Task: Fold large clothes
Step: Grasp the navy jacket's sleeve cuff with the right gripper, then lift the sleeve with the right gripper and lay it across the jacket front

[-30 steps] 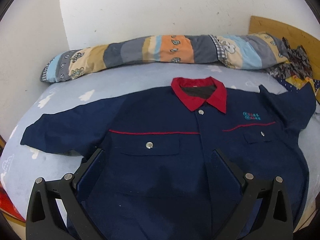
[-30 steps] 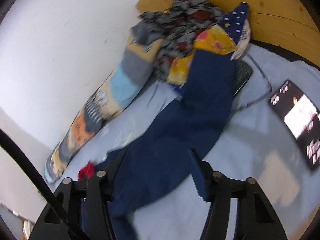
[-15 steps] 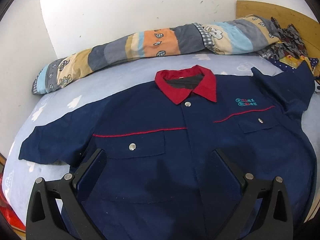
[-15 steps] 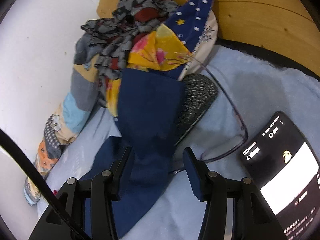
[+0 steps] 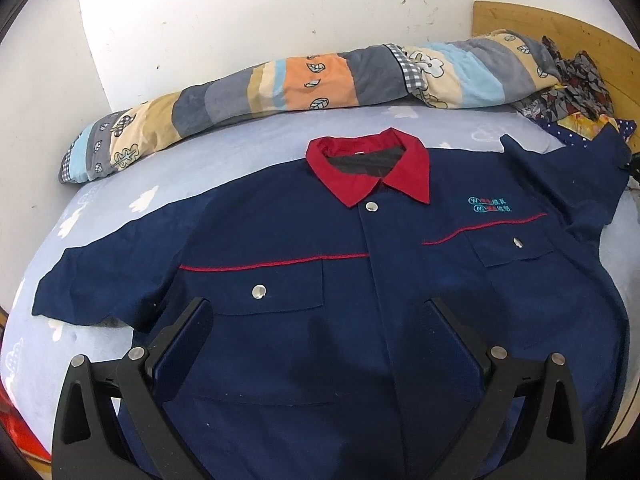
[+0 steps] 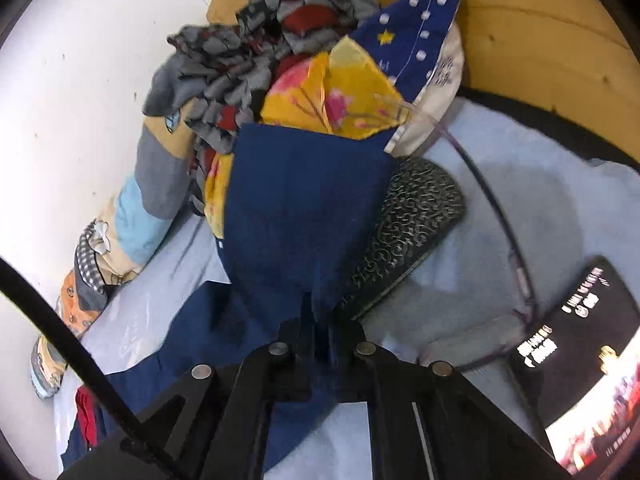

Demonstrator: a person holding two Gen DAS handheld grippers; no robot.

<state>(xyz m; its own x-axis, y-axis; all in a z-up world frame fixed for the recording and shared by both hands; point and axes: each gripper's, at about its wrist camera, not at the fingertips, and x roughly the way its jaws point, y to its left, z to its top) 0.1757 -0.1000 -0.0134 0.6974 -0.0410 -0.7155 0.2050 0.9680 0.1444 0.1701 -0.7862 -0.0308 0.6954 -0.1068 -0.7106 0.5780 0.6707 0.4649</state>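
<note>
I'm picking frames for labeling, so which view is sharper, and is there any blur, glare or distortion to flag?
Left wrist view: sharp and evenly lit; the jacket shows crisp snaps and piping, though the fisheye bows the bed edges. Right wrist view: softer, with motion blur around the sleeve pinched in the right tool, and the lit phone screen blows out to white at the lower right.

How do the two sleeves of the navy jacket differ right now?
The left sleeve lies flat and spread out on the bed sheet, untouched; the right sleeve is pinched in the shut right tool.
The left sleeve points away from clutter; the right sleeve's end rests against the pile of clothes.
Both are short and navy.
</note>
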